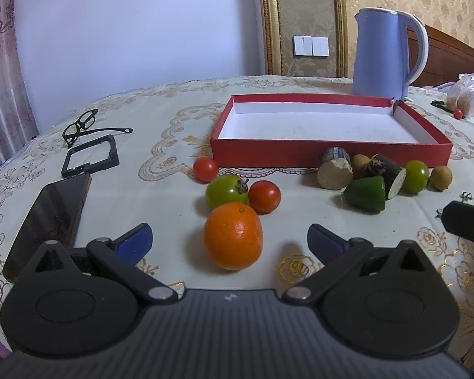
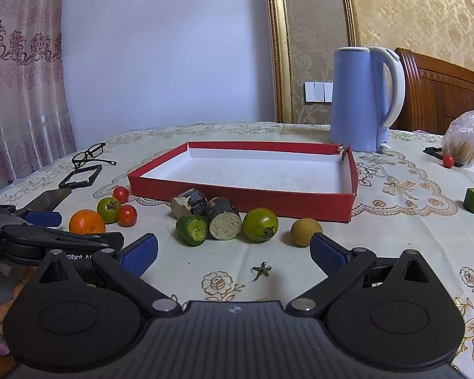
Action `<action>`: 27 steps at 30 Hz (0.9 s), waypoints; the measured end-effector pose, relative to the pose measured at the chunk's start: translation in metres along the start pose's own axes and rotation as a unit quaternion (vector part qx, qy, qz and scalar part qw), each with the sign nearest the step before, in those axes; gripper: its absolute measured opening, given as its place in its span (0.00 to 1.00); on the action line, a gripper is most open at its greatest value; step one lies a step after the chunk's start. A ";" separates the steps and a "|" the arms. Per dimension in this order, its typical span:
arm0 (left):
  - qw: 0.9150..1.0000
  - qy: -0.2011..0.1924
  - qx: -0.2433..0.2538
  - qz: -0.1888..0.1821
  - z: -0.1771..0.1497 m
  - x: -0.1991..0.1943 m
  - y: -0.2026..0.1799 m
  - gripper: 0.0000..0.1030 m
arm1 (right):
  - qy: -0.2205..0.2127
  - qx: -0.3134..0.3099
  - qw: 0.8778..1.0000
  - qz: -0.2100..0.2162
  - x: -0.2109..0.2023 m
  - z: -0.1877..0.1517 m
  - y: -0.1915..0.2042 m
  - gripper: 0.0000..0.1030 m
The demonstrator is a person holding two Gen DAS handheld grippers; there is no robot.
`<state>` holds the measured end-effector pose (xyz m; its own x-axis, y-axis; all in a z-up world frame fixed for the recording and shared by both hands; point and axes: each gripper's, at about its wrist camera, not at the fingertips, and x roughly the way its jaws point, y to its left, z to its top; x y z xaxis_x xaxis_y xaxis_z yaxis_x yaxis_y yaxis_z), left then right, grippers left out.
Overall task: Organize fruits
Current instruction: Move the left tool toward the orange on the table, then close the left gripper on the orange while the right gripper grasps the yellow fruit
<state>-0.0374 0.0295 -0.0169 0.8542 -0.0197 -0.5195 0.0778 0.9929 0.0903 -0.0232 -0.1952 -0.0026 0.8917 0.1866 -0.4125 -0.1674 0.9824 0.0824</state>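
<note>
Left wrist view: left gripper (image 1: 230, 237) fingers spread around the orange (image 1: 233, 236) — close at its widest girth, gently; right gripper (image 2: 233, 249) open, empty.

Clothed table (image 1: 173, 120) bears fruit, red box (image 1: 328, 153), kettle (image 1: 382, 53).

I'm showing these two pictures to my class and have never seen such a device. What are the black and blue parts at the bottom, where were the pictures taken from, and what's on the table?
A person holds two hand-held grippers, each with a camera looking along its blue-padded fingers. One picture comes from the left gripper, one from the right gripper. Both are open and hold nothing. The orange lies between the left fingers. An empty red tray, tomatoes, cut pieces and a blue kettle stand on the tablecloth.
</note>
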 end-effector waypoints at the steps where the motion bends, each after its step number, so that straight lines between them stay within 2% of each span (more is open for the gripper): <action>1: 1.000 0.001 -0.001 0.000 0.000 0.000 0.000 1.00 | 0.000 -0.001 1.000 0.000 0.000 0.000 0.000 1.00; 9: 1.000 0.001 0.004 0.017 0.000 0.002 -0.004 1.00 | 0.000 -0.002 1.000 0.001 0.001 0.000 0.000 1.00; 23: 1.000 0.004 -0.001 0.001 0.000 0.001 -0.005 1.00 | 0.000 -0.003 1.000 0.000 0.001 0.000 0.001 1.00; 25: 1.000 0.003 -0.001 0.000 0.000 0.000 -0.005 0.98 | 0.000 -0.003 1.000 0.000 0.001 0.000 0.001 1.00; 27: 1.000 0.002 0.001 0.001 0.001 0.000 -0.006 0.90 | 0.000 -0.003 1.000 0.000 0.002 0.000 0.001 1.00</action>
<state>-0.0379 0.0236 -0.0166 0.8526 -0.0164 -0.5224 0.0759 0.9928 0.0928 -0.0221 -0.1937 -0.0032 0.8917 0.1858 -0.4127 -0.1691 0.9826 0.0768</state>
